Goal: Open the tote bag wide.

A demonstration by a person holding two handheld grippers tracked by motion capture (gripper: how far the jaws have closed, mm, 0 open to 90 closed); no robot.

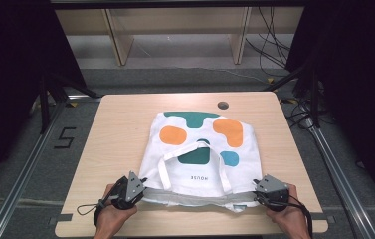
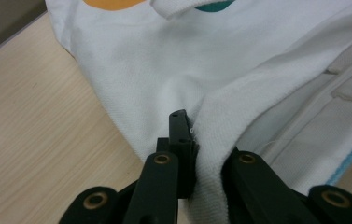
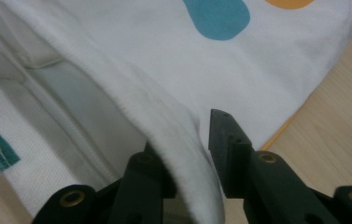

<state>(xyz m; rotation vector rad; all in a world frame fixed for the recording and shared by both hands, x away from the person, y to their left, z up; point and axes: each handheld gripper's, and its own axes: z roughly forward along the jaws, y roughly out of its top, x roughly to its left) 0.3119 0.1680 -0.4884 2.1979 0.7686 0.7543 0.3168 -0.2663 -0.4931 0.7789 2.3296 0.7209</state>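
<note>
A white tote bag [image 1: 200, 149] printed with orange, green and blue blobs lies flat on the wooden table [image 1: 115, 129], its opening toward the near edge. One white handle [image 1: 167, 167] loops over its upper face. My left gripper [image 1: 142, 191] is at the near left corner of the opening. In the left gripper view the jaws [image 2: 206, 140] pinch the thick hem of the bag [image 2: 164, 70]. My right gripper [image 1: 257, 195] is at the near right corner. There the jaws [image 3: 187, 140] hold the upper hem of the bag [image 3: 257, 70], raised off the lower layer.
A round cable hole [image 1: 223, 105] sits near the table's far edge. Bare wood lies left and right of the bag. Beyond the table are wooden shelf legs [image 1: 118, 45], cables [image 1: 274, 45] and metal floor rails [image 1: 21, 179].
</note>
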